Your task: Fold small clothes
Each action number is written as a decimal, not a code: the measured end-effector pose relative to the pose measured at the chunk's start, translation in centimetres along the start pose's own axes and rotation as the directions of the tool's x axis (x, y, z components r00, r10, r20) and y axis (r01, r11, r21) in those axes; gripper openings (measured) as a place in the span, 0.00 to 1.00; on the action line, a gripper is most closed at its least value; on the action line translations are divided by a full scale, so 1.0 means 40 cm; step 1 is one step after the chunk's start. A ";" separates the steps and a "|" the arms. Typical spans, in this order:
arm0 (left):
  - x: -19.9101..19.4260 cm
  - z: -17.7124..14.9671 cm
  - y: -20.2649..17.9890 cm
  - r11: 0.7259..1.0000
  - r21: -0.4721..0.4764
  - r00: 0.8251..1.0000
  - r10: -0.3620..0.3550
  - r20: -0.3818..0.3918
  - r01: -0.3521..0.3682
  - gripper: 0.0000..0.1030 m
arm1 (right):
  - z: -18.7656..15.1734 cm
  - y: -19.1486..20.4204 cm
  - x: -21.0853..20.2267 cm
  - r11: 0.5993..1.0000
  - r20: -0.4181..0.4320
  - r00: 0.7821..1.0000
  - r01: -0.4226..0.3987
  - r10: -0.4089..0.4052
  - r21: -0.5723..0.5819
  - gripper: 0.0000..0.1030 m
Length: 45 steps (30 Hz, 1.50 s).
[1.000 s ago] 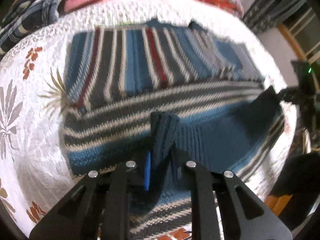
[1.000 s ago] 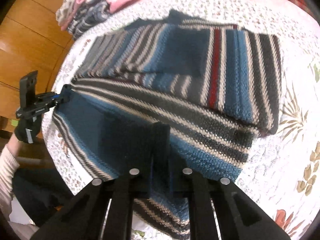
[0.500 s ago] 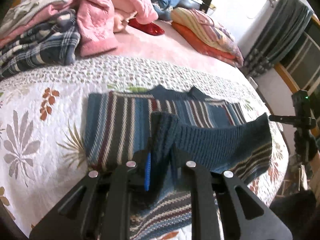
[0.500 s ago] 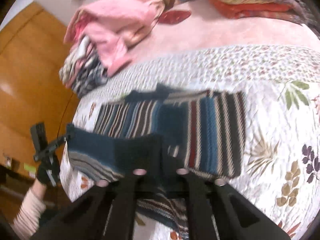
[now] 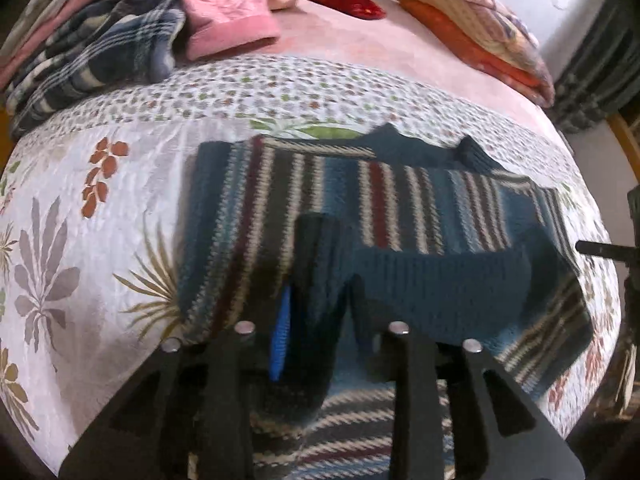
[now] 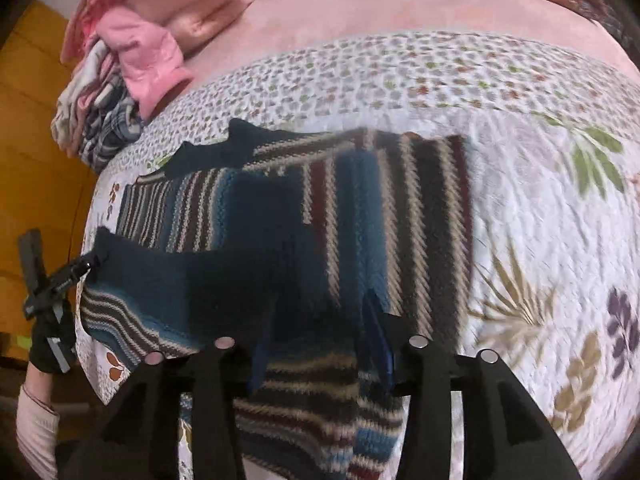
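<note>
The striped sweater (image 5: 320,208) lies across the bed (image 5: 100,208), long axis sideways, collar toward the piled clothes (image 5: 120,32) and pillows (image 5: 480,32). Its blue hem is lifted, pinched by left claw (image 5: 316,308) and right claw (image 6: 320,332).

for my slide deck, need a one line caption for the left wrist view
Left gripper shut on the hem of a striped knit sweater, lifted over a floral quilt.

Blue striped knit sweater (image 5: 400,208), hem lifted and doubled over its body.
</note>
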<state>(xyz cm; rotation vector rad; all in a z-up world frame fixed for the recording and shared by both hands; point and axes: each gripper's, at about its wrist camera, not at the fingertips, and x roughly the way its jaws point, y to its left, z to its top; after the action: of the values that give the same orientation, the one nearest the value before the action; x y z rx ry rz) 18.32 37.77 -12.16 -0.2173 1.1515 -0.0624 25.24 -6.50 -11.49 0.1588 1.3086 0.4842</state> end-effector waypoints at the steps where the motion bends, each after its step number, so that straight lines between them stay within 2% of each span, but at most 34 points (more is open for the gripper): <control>1: 0.000 0.001 0.003 1.000 0.003 1.000 0.014 0.009 -0.014 0.64 | 0.011 0.006 0.012 1.000 0.004 1.000 -0.013 0.013 -0.018 0.55; 2: 0.001 0.006 0.004 1.000 0.015 1.000 0.018 0.025 -0.018 0.66 | 0.020 0.013 0.022 0.999 0.006 1.000 -0.020 0.021 -0.035 0.60; 3: 0.006 0.009 0.002 0.999 0.031 0.999 0.017 0.028 -0.018 0.66 | 0.029 0.019 0.033 0.998 0.007 0.999 -0.031 0.031 -0.050 0.62; 6: 0.037 0.012 -0.013 0.996 0.083 1.000 0.013 0.013 -0.014 0.71 | 0.049 0.031 0.076 0.995 -0.020 0.998 -0.061 0.060 -0.081 0.62; 10: 0.100 0.003 -0.041 0.983 0.168 0.997 0.078 -0.027 -0.073 0.72 | 0.049 0.035 0.120 0.992 -0.064 0.998 -0.032 0.025 -0.122 0.62; 14: 0.137 0.002 -0.046 0.982 0.177 0.996 0.081 -0.047 -0.072 0.73 | 0.040 0.042 0.134 0.981 -0.090 0.996 -0.039 0.022 -0.188 0.64; 16: 0.138 0.006 -0.046 0.984 0.174 0.997 0.048 -0.056 -0.037 0.63 | 0.031 0.059 0.133 0.971 -0.107 0.994 -0.044 0.020 -0.236 0.51; 17: 0.133 0.005 -0.048 0.985 0.171 0.998 0.020 -0.062 -0.009 0.52 | 0.023 0.068 0.131 0.963 -0.118 0.992 -0.065 0.035 -0.263 0.34; 18: 0.129 0.006 -0.051 0.986 0.167 0.997 -0.016 -0.071 0.028 0.35 | 0.016 0.073 0.127 0.958 -0.127 0.991 -0.081 0.047 -0.277 0.23; 19: 0.124 0.005 -0.058 0.983 0.171 0.995 -0.053 -0.082 0.066 0.17 | 0.008 0.082 0.125 0.949 -0.127 0.991 -0.080 0.043 -0.305 0.21; 21: 0.111 0.002 -0.077 0.976 0.203 0.995 -0.059 -0.076 0.073 0.15 | -0.007 0.094 0.115 0.934 -0.121 0.992 -0.072 0.031 -0.350 0.14; 25: 0.058 -0.002 -0.090 0.960 0.234 0.988 -0.146 -0.049 0.154 0.14 | -0.018 0.104 0.043 0.913 -0.093 0.990 -0.133 0.104 -0.385 0.11; 28: -0.009 0.006 -0.089 0.939 0.247 0.968 -0.249 0.017 0.238 0.13 | -0.026 0.115 -0.029 0.894 -0.058 0.984 -0.175 0.166 -0.412 0.10; 31: -0.054 0.030 -0.081 0.940 0.214 0.953 -0.289 0.091 0.265 0.13 | -0.016 0.120 -0.089 0.891 -0.002 0.976 -0.201 0.219 -0.407 0.09; 35: -0.091 0.077 -0.081 0.959 0.163 0.943 -0.261 0.206 0.230 0.13 | 0.027 0.115 -0.156 0.906 0.098 0.959 -0.213 0.265 -0.366 0.09; 39: -0.088 0.129 -0.100 0.980 0.135 0.944 -0.180 0.276 0.147 0.13 | 0.078 0.102 -0.174 0.929 0.167 0.954 -0.188 0.250 -0.318 0.09; 42: -0.056 0.172 -0.101 0.986 0.114 0.949 -0.148 0.279 0.121 0.13 | 0.117 0.085 -0.155 0.953 0.202 0.957 -0.153 0.209 -0.261 0.09; 45: -0.002 0.196 -0.101 0.992 0.089 0.958 -0.111 0.265 0.090 0.14 | 0.155 0.067 -0.092 0.974 0.200 0.970 -0.098 0.139 -0.204 0.09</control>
<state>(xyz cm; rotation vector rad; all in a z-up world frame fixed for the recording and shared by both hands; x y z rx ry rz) 25.68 34.91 -8.23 -0.2091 0.8642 -0.1617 29.81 -4.72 -5.58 0.1242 1.0397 0.6755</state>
